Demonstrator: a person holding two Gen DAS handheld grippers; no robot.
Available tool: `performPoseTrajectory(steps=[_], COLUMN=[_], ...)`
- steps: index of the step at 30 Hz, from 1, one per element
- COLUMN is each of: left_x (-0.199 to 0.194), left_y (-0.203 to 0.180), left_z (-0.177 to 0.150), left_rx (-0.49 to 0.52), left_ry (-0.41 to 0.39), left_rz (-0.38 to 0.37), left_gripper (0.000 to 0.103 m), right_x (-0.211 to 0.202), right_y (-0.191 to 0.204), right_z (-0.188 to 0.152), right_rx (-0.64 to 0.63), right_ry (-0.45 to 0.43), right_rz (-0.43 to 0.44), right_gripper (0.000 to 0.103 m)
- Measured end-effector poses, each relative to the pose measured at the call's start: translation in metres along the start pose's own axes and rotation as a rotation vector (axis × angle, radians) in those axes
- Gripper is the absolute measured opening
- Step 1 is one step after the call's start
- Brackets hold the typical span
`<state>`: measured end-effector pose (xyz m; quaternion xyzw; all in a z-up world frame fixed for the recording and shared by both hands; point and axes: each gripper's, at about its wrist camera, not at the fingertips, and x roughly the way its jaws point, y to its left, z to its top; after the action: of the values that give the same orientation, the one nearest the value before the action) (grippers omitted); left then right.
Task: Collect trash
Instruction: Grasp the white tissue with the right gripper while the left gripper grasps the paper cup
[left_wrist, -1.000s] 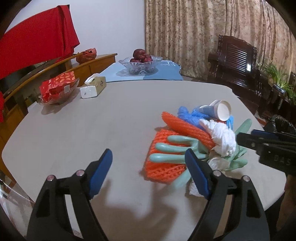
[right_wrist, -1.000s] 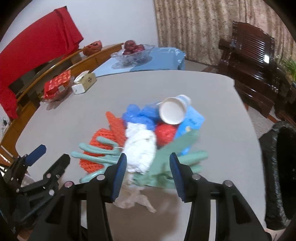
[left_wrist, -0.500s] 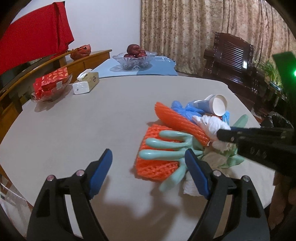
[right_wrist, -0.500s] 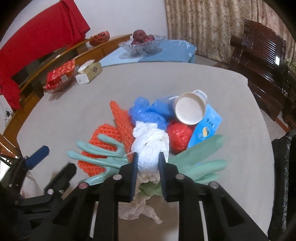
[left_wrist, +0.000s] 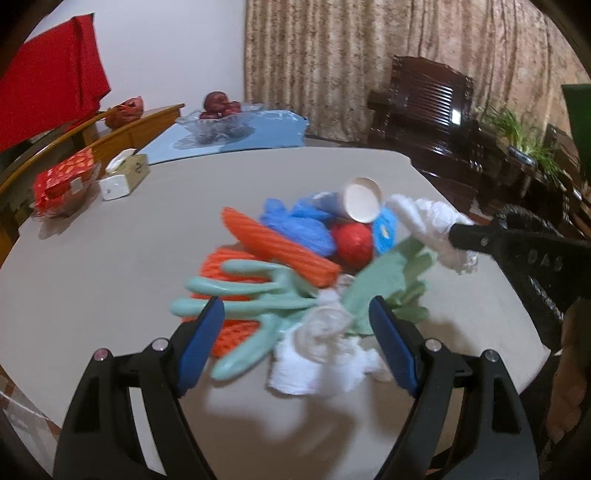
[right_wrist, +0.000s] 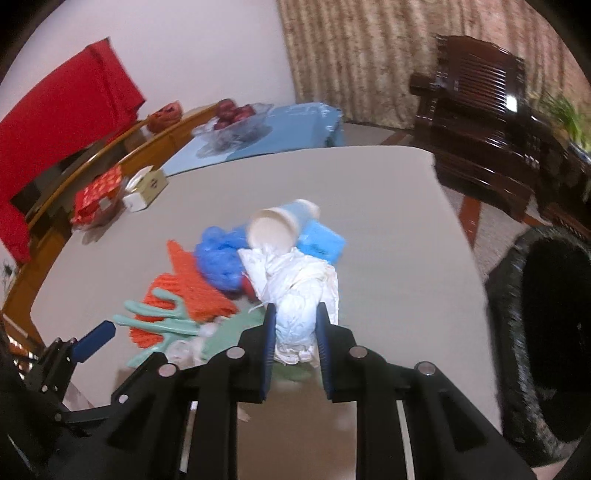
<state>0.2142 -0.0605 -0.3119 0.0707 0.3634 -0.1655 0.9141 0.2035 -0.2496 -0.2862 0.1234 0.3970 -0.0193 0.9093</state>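
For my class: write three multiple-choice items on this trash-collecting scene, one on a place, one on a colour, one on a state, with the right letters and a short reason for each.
1. Where is the black-lined trash bin?
A. on the table
B. off the table's right edge
C. beside the fruit bowl

2. What colour is the netting under the green glove?
A. orange
B. yellow
C. black

3. What is the right gripper doing?
A. open over the cup
B. shut on the white wad
C. shut on nothing

Answers: 1 B, the right wrist view shows it past the table edge. 2 A, it shows orange in both views. 3 B, the white wad sits pinched between its pads.
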Motion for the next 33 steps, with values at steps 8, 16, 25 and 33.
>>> performPoseTrajectory(steps=[8,16,25,33], left_x=[0.025,0.005,-0.041,-0.057], left_y=[-0.024,-0.008,-0.012,-0.010], left_z=[-0.014,-0.008,0.012,0.021], left_rx=[0.038,-0.006,-0.021,-0.035], left_ry=[0.115,0.074,-0.034,-0.068], left_rz=[-0.054,-0.075,-0.087,-0.088], left_gripper=[0.046,0.008,0.004,0.004], right_x=[-0.015,-0.027,-0.047,-0.055], right_y=[-0.031,-0.029,-0.030,-0.030], right_z=[-0.010,-0.008,-0.005,-0.006], right_rx=[0.052,0.055,0.056,0.058], right_ry=[-0.005,-0.032,-0.060,-0.073], right_rz=[-0.023,-0.023,-0.024,-0.017], right_gripper=[0.021,0.021,0.021,0.021])
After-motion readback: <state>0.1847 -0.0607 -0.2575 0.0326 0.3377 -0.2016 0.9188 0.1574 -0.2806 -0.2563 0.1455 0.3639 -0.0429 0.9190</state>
